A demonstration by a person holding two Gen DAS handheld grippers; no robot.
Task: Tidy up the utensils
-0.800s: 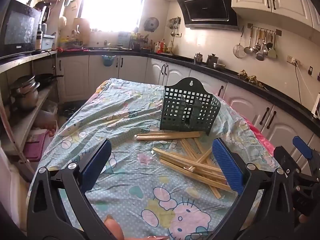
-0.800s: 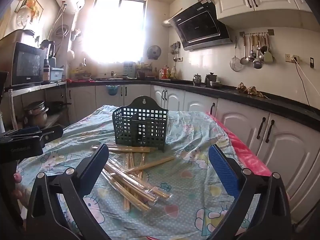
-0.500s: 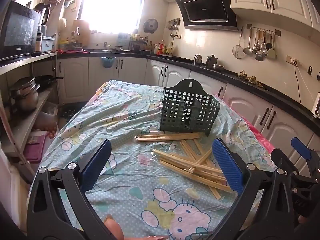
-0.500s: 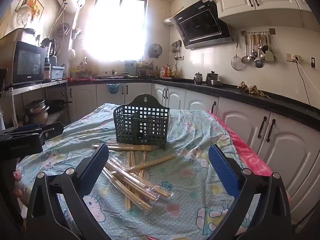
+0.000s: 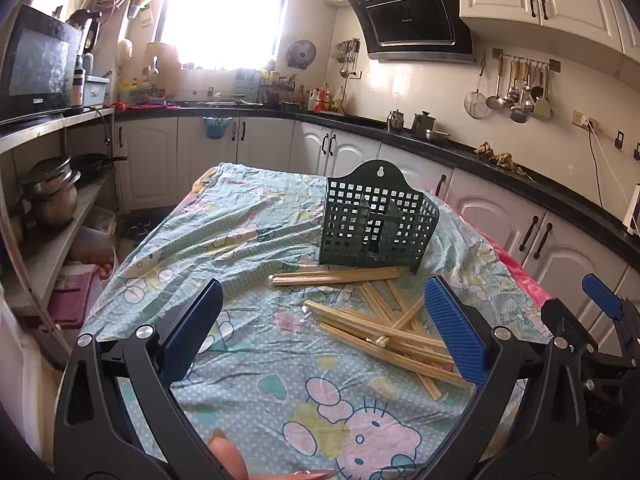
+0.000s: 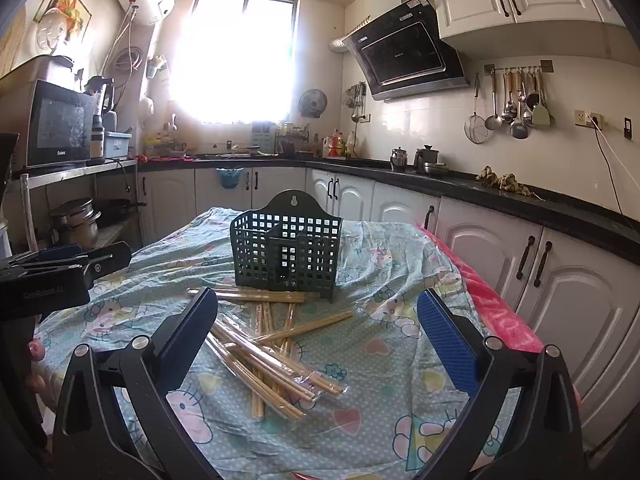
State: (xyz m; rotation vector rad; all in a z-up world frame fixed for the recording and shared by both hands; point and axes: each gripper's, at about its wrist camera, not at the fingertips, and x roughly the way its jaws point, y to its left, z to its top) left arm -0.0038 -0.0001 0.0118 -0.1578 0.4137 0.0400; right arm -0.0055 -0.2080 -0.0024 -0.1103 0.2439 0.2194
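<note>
Item: chopsticks (image 6: 264, 344), loose heap on the patterned tablecloth (image 5: 248, 240), just in front of the green slotted holder (image 6: 286, 252), which stands upright and empty.

Handling: you can expect them light, stiff and slick; several lie in clear wrappers, likely slippery. Take one mid-shaft, across its width.

Orientation: long axes cross; one bundle lies sideways against the holder's foot, the rest fan towards you.

Your left gripper (image 5: 320, 328) and right gripper (image 6: 316, 328): both jaws wide, nothing held.
</note>
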